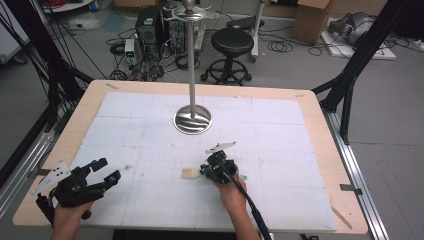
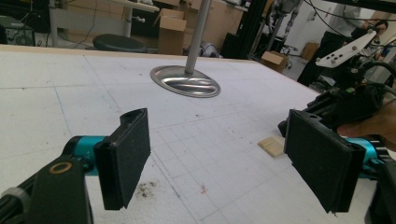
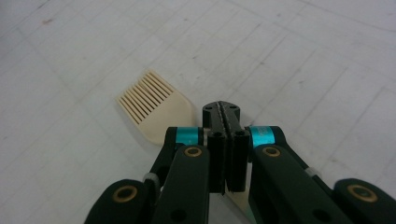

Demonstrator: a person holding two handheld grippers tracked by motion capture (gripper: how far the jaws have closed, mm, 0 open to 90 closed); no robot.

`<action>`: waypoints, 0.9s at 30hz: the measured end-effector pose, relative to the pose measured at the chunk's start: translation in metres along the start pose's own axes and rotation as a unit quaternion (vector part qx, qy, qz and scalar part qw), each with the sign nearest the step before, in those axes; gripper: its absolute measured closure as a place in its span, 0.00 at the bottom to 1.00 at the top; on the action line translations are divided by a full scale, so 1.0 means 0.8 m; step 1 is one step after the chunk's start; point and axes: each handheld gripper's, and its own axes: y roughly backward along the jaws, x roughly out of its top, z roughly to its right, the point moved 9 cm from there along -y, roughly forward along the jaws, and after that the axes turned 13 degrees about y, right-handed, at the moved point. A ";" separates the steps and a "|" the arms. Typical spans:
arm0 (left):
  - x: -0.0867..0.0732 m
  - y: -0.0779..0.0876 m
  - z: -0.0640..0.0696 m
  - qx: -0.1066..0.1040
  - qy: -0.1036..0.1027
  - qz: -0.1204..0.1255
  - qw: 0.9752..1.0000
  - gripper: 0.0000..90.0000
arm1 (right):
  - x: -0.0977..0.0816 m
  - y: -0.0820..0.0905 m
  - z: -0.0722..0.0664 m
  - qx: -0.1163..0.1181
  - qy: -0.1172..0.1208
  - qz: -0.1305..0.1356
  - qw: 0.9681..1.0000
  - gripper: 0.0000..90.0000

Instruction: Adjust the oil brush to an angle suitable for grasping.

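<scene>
A small cream comb (image 1: pixel 189 173) lies flat on the white mat, its teeth pointing away in the right gripper view (image 3: pixel 156 108). My right gripper (image 3: pixel 222 109) is shut with nothing visible between its pads. Its tips sit just right of the comb and I cannot tell whether they touch it; from above it (image 1: pixel 210 172) hovers beside the comb near the table's middle front. My left gripper (image 1: pixel 109 169) rests at the front left, open and empty (image 2: pixel 217 126). From there the comb (image 2: pixel 272 146) shows far to the right.
A tall metal stand with a round base (image 1: pixel 192 120) rises from the middle of the mat (image 2: pixel 185 81). The wooden table edge (image 1: pixel 320 105) frames the mat. A stool (image 1: pixel 231 42), boxes and cables lie on the floor beyond.
</scene>
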 end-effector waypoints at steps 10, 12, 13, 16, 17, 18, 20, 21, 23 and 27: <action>-0.002 -0.001 0.002 0.000 -0.001 -0.003 1.000 0.26 | -0.004 0.018 -0.025 0.046 0.013 0.040 0.998 0.99; -0.001 -0.001 0.001 0.001 0.000 -0.002 1.000 0.26 | -0.008 0.037 -0.015 0.033 0.004 0.067 0.997 0.99; -0.001 -0.001 0.001 0.001 0.000 -0.002 1.000 0.26 | -0.013 0.047 -0.010 0.027 0.003 0.076 0.997 0.99; -0.002 -0.002 0.002 0.000 0.000 -0.003 1.000 0.26 | -0.041 0.075 0.011 -0.013 0.002 0.069 0.998 0.99; -0.002 -0.002 0.003 0.000 -0.002 -0.004 1.000 0.26 | -0.050 0.084 0.016 -0.022 -0.003 0.071 0.997 0.99; -0.002 -0.003 0.003 -0.001 -0.002 -0.003 1.000 0.26 | -0.060 0.092 0.020 -0.030 -0.009 0.071 0.997 0.99; -0.003 -0.004 0.004 -0.001 -0.004 -0.006 1.000 0.26 | -0.078 0.101 0.022 -0.033 -0.014 0.060 0.998 0.99; -0.003 -0.004 0.005 0.000 -0.004 -0.006 1.000 0.26 | -0.086 0.102 0.022 -0.032 -0.016 0.051 0.998 0.99; -0.004 -0.005 0.005 -0.001 -0.005 -0.007 1.000 0.26 | -0.096 0.102 0.017 -0.022 -0.021 0.037 0.999 0.99; -0.005 -0.005 0.006 -0.001 -0.007 -0.008 1.000 0.26 | -0.093 0.093 0.008 -0.011 -0.013 0.036 0.999 0.99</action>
